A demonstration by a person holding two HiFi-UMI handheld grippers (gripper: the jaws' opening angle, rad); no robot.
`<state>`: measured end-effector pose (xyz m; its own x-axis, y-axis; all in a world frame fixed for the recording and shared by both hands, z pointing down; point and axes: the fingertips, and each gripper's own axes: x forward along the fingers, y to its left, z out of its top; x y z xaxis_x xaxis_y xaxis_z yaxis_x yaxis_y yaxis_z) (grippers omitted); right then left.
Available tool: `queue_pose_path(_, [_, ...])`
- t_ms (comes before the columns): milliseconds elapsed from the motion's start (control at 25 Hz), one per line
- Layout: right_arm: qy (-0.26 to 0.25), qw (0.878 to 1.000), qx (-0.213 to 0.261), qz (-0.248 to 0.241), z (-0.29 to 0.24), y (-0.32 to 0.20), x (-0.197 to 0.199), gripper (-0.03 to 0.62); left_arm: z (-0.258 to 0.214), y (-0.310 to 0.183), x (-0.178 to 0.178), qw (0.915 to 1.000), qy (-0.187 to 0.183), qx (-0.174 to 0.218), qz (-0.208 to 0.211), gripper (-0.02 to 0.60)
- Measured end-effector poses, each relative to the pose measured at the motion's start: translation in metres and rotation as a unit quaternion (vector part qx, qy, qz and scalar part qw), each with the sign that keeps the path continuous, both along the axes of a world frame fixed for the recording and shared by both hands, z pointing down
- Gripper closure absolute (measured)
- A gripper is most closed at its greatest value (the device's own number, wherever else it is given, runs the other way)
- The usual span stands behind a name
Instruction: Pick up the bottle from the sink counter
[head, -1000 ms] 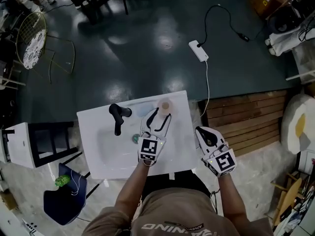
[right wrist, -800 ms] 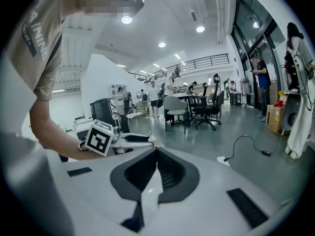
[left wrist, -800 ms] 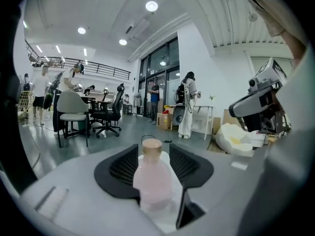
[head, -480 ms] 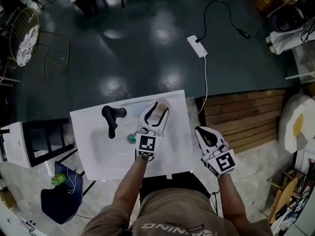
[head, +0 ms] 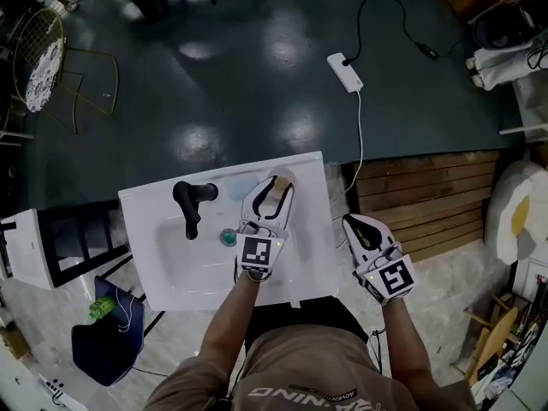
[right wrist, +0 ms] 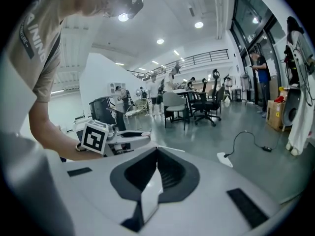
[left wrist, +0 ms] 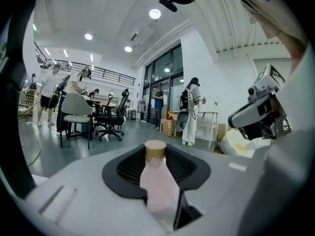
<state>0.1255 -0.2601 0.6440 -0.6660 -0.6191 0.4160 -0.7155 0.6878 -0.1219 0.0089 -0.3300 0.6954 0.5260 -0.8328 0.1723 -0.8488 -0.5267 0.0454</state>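
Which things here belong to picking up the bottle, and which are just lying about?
Job: bottle; left tongs, closing around it; sink counter.
Lying about: faucet; power strip; chair.

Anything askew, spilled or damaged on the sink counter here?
Nothing stands out: the bottle stands upright on the sink counter, between the left tongs, which are closing round it.
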Motion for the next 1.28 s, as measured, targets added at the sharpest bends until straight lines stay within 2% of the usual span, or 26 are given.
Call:
queue_pose_path(240, [-0.003,1.0,-0.002,-0.001,0.006,0.002,0.004,0.583,-0.003,0.003,0.0,0.9996,0.028,0.005,-0.002,0.445])
queue_pose_path(600, [0.002,1.0,-0.023,-0.007,0.021,0.006,0.007,0.583,-0.003,0.003,0.0,0.9995,0.023,0.014,0.014,0.448])
queue_pose_path(840, [-0.009,1.0,-0.016,-0.004,0.022,0.005,0.006,0.583,-0.004,0.004,0.002,0.9996,0.019,-0.002,0.022,0.452])
queue_pose_path(1280, [-0.012,1.0,0.002,-0.002,-0.001,-0.001,0.002,0.583,-0.051,0.017,0.002,0.9995,0.021,0.008,0.022,0.453])
